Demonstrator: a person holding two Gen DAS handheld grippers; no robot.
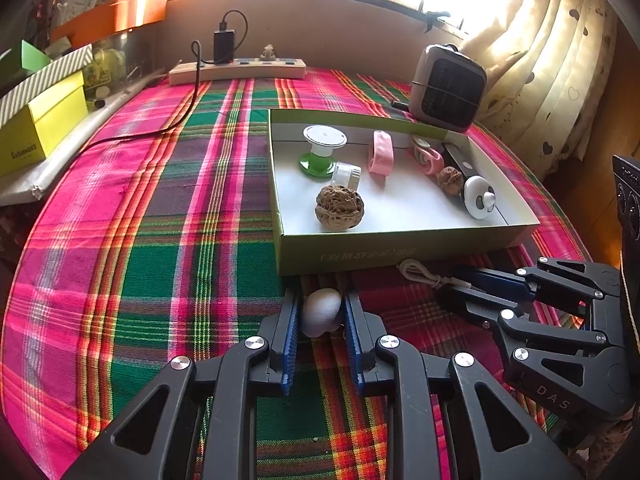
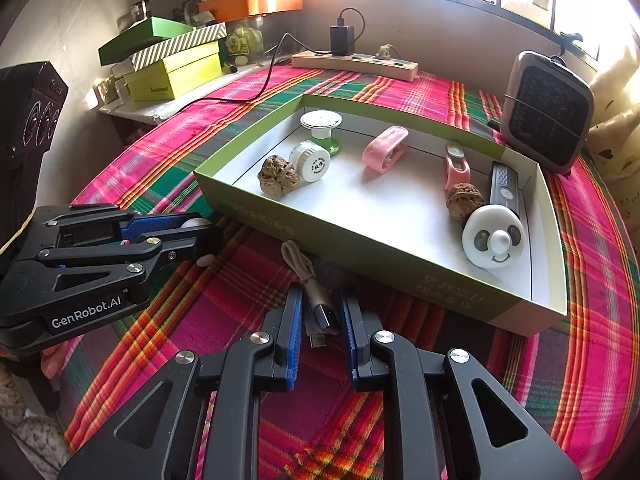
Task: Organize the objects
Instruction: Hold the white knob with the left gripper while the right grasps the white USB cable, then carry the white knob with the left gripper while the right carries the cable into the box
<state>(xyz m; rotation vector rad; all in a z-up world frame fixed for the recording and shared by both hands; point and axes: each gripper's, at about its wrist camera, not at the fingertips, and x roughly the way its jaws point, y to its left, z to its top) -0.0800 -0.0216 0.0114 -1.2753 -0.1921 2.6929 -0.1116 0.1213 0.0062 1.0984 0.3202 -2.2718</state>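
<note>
Just before the green box (image 1: 400, 252), a white egg (image 1: 320, 312) is clamped by the left gripper (image 1: 320, 316) and a cable (image 2: 316, 304) by the right gripper (image 2: 318, 320), both on the plaid tabletop (image 1: 140, 200). "GenRobot.AI" is printed on the left gripper, "DAS" on the right.

tablecloth (image 1: 140, 208): woven plaid cloth | box (image 1: 384, 244): matt cardboard | walnut (image 1: 339, 207): rough, wrinkled shell

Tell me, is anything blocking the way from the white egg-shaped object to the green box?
Only the box's near wall. The left gripper grips the white egg-shaped object just before it; the floor beyond, right of the walnut, looks free.
</note>
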